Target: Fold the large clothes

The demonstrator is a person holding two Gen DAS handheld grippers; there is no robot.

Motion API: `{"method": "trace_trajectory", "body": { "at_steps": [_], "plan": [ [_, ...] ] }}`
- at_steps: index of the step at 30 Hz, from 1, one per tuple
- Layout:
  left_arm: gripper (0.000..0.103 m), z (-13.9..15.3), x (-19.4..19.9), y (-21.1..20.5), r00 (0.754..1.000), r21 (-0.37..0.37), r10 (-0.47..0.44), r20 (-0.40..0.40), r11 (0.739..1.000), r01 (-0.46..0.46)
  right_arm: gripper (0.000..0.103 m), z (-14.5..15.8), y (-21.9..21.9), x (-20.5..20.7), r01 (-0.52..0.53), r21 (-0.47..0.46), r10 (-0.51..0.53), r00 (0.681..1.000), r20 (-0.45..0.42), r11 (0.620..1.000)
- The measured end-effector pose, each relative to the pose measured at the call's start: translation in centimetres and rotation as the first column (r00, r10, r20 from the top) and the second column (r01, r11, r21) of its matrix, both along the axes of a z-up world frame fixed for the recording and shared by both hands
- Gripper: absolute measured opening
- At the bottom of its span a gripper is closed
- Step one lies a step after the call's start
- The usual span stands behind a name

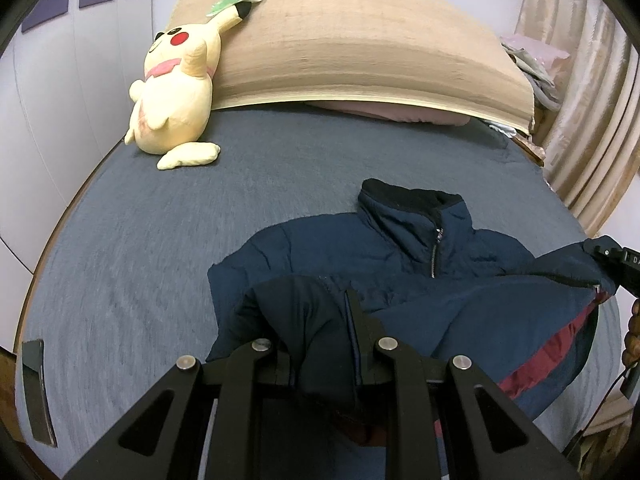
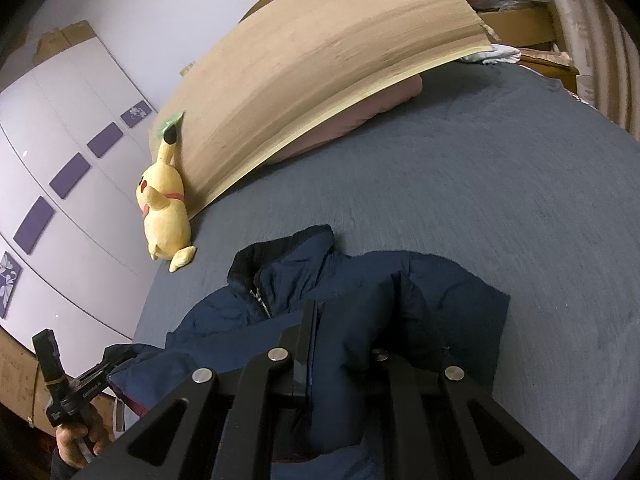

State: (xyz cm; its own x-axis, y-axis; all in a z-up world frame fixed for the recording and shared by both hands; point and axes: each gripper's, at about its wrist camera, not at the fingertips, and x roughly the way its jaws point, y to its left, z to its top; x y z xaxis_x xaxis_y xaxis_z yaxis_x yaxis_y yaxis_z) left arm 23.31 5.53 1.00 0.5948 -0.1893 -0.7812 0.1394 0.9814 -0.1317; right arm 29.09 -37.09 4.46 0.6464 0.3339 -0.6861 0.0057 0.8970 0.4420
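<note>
A navy padded jacket [image 1: 400,248] with a zipped collar and a dark red stripe lies on the grey-blue bed sheet [image 1: 140,248], collar towards the headboard. My left gripper [image 1: 320,320] is shut on a bunched fold of the jacket's hem, lifted off the bed. My right gripper [image 2: 352,340] is shut on another fold of the jacket [image 2: 420,292] at its other side. The right gripper also shows at the right edge of the left wrist view [image 1: 612,264], and the left gripper shows low left in the right wrist view [image 2: 104,368], each clamped on jacket cloth.
A yellow plush toy [image 1: 176,92] leans on the tan mat [image 1: 360,48] at the headboard. A pink pillow [image 1: 384,110] lies under the mat. White wardrobe doors [image 2: 60,184] stand left of the bed, curtains [image 1: 592,120] and piled clothes on the right.
</note>
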Motion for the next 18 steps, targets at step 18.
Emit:
{"method": "trace_trajectory", "body": {
  "at_steps": [18],
  "plan": [
    [0.020, -2.4, 6.0, -1.3, 0.999, 0.026, -0.009, -0.051, 1.000, 0.011, 0.010, -3.4, -0.8, 6.5, 0.011, -0.012, -0.011, 0.997, -0.073, 1.000]
  ]
}}
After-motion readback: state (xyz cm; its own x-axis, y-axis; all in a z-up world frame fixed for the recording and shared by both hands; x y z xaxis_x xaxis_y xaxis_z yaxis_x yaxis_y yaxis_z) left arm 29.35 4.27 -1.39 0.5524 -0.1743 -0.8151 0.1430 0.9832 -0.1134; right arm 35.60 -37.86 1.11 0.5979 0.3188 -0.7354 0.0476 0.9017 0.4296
